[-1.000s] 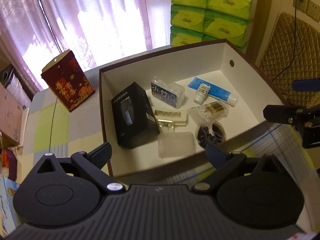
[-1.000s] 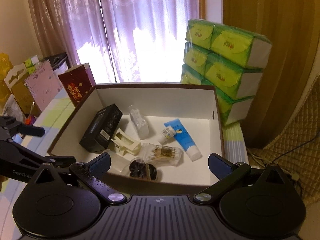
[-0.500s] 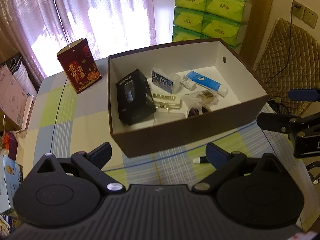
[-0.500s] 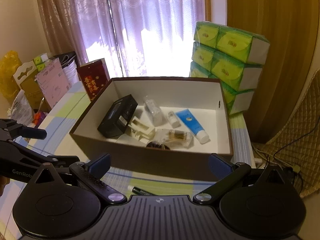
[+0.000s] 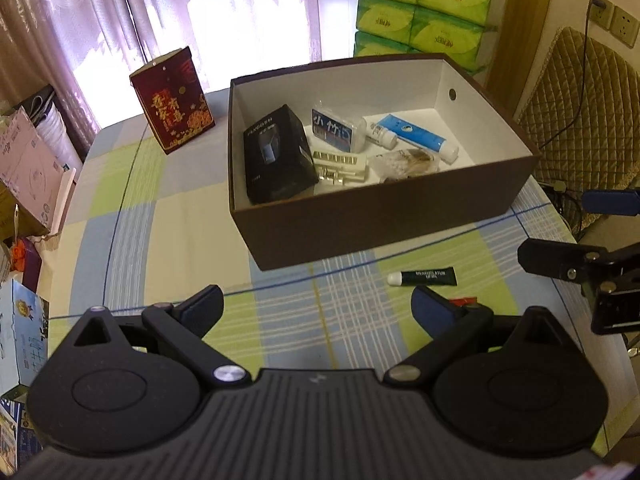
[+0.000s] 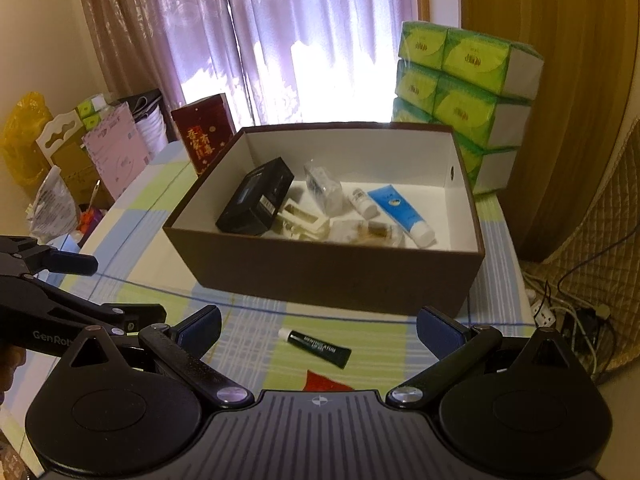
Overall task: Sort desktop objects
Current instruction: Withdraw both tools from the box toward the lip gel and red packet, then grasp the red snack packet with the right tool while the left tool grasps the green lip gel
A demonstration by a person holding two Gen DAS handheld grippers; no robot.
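Dark tube (image 6: pixel 315 343) lies flat, crosswise, between right gripper's (image 6: pixel 319 326) spread, empty fingers; left gripper (image 5: pixel 316 306), also apart, sits further off.

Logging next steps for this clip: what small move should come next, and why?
Probably lower the right hand-held gripper onto the dark green tube lying on the tablecloth in front of the brown box. Both grippers are open and empty, the tube sits between the right one's fingertips, and it lies outside the box that holds the other items.
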